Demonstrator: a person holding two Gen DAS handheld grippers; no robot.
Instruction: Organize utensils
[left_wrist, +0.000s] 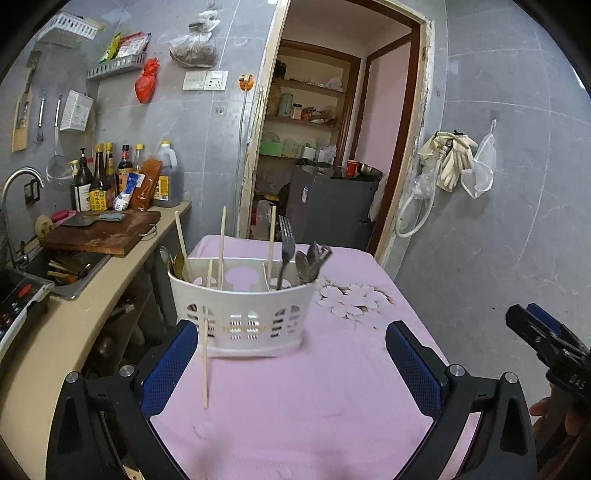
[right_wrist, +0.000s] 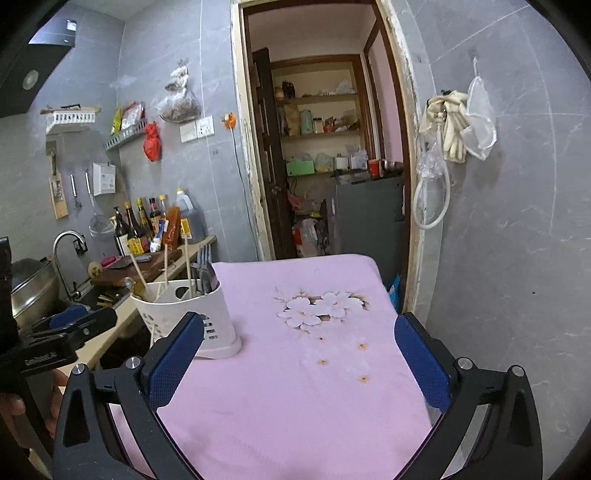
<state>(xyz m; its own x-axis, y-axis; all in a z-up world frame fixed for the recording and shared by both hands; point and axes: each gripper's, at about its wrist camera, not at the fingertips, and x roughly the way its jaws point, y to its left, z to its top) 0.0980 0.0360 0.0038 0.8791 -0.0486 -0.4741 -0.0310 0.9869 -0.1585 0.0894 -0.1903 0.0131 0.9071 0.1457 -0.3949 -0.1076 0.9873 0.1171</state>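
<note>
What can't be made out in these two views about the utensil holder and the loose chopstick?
- Utensil holder contents: lower ends hidden by its wall, left wrist view.
- Loose chopstick: whether it touches the left finger pad is unclear.
- Right wrist view: the right gripper's finger covers the holder's front and the chopstick.

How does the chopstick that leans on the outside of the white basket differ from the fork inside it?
The loose chopstick is pale wood; the fork is grey metal. The chopstick stands outside the white utensil basket, its lower end on the pink tablecloth, while the fork sits in the basket's right compartment. The chopstick is a plain thin rod; the fork ends in tines, pointing up. Both stand nearly upright.
</note>
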